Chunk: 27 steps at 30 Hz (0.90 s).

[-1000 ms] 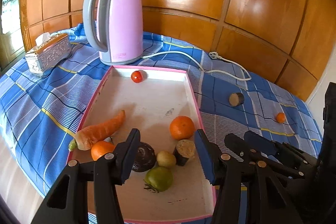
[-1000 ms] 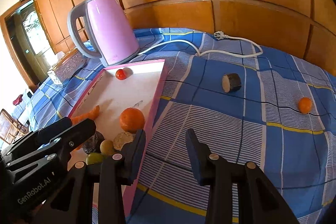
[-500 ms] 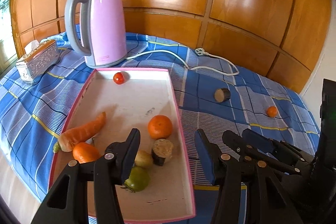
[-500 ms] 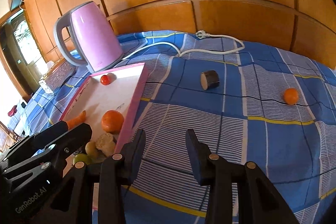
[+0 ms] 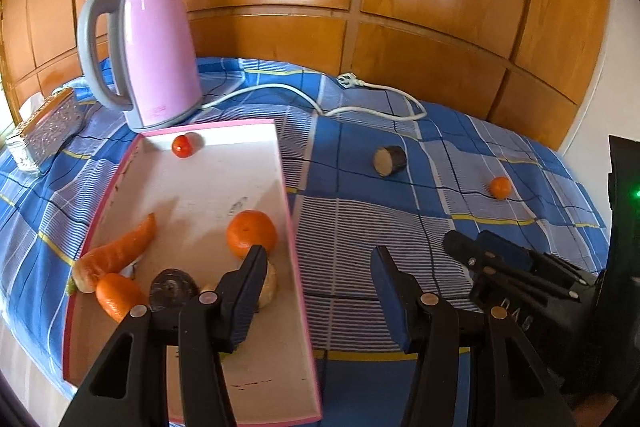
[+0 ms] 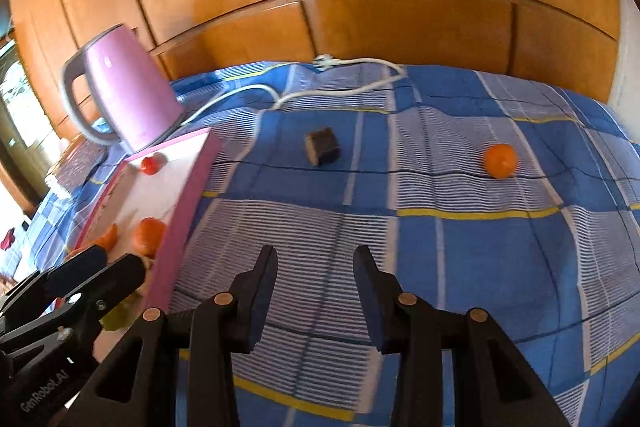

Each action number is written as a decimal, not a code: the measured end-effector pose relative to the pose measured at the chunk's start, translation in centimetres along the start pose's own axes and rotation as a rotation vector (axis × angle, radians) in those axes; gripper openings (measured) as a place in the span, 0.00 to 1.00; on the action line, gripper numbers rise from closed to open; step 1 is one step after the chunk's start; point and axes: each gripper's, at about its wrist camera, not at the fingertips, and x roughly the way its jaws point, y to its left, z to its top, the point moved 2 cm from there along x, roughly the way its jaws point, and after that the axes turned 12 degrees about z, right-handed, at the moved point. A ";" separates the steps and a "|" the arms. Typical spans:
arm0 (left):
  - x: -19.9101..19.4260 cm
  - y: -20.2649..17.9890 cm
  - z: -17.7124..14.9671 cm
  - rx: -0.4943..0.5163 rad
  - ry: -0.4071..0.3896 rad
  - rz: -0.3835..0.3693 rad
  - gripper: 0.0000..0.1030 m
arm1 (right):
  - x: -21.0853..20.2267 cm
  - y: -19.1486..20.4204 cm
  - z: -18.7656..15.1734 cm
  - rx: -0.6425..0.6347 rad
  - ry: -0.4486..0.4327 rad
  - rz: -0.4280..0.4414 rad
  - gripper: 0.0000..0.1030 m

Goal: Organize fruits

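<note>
Fruit on checked cloth, both tongs empty
Left tongs (image 5: 318, 291) and right tongs (image 6: 316, 297) gape partly; glossy round tangerine (image 6: 499, 160) near cloth's (image 6: 460, 247) right edge.

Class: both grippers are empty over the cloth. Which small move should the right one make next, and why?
Probably forward toward the dark cut piece. It and the small orange lie on the cloth outside the tray; the right gripper is open, empty and points nearly at the piece.
</note>
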 end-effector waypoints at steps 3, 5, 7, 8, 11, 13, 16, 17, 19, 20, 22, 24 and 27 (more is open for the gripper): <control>0.2 -0.8 0.1 0.015 0.004 -0.007 0.53 | -0.4 -1.6 0.1 0.030 -0.011 -0.024 0.39; 0.5 -1.4 0.1 0.027 0.008 -0.012 0.53 | -0.7 -2.8 0.2 0.051 -0.022 -0.043 0.39; 0.7 -1.9 0.1 0.038 0.013 -0.018 0.53 | -1.0 -3.9 0.3 0.067 -0.029 -0.063 0.39; 0.8 -2.2 0.1 0.044 0.015 -0.022 0.53 | -1.1 -4.6 0.4 0.076 -0.033 -0.075 0.39; 1.2 -3.0 0.1 0.058 0.022 -0.031 0.53 | -1.5 -6.4 0.4 0.098 -0.039 -0.108 0.39; 1.5 -3.5 0.1 0.067 0.028 -0.036 0.53 | -1.7 -7.7 0.5 0.114 -0.043 -0.133 0.39; 2.0 -4.2 0.2 0.076 0.038 -0.041 0.53 | -2.1 -9.6 0.8 0.147 -0.055 -0.162 0.39; 2.1 -4.4 0.2 0.079 0.042 -0.043 0.53 | -2.2 -10.1 1.0 0.155 -0.058 -0.171 0.39; 2.4 -4.7 0.2 0.083 0.050 -0.046 0.53 | -2.3 -11.1 1.2 0.170 -0.062 -0.185 0.39; 2.6 -4.9 0.2 0.085 0.054 -0.047 0.53 | -2.3 -11.6 1.4 0.177 -0.062 -0.192 0.39; 3.0 -5.2 0.3 0.084 0.062 -0.048 0.53 | -2.2 -12.3 1.8 0.179 -0.060 -0.200 0.39; 3.3 -5.5 0.5 0.083 0.069 -0.050 0.53 | -2.0 -12.9 2.3 0.176 -0.054 -0.209 0.39; 3.9 -5.9 0.7 0.082 0.081 -0.049 0.53 | -1.3 -13.6 3.0 0.176 -0.039 -0.205 0.39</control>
